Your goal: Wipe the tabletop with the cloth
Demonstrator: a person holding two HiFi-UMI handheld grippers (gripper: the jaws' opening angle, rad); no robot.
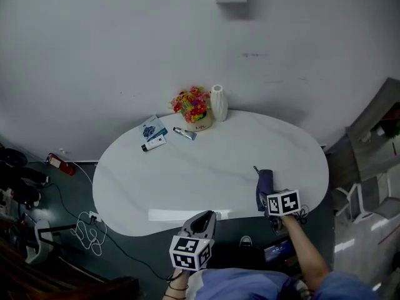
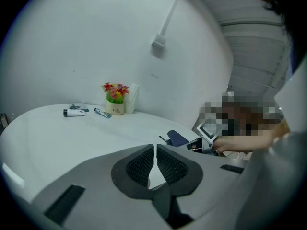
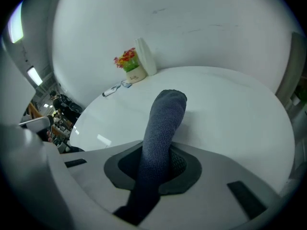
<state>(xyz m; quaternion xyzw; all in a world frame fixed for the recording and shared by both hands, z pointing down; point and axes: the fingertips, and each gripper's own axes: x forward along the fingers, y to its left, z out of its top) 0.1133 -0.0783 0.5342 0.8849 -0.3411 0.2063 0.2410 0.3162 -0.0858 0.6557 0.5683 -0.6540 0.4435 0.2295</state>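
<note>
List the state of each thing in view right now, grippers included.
cloth: clamped between jaws, free end out over the tabletop.
right gripper: shut on the cloth.
left gripper: shut, empty, at the tabletop's near edge.
flower pot: upright at the far edge.
white vase: upright beside the flower pot.
small tube: lying flat.

Left tongs (image 1: 206,216) and right tongs (image 1: 265,191) share a smooth grey moulded shell. Black ribbed pads (image 2: 141,166) sit in dark surrounds on it. Each carries a white marker cube (image 1: 190,252) printed with black squares. At 6 o'clock of the head view is a blue shirt (image 1: 250,285), with its blue sleeve (image 1: 340,285) at 5 o'clock.
</note>
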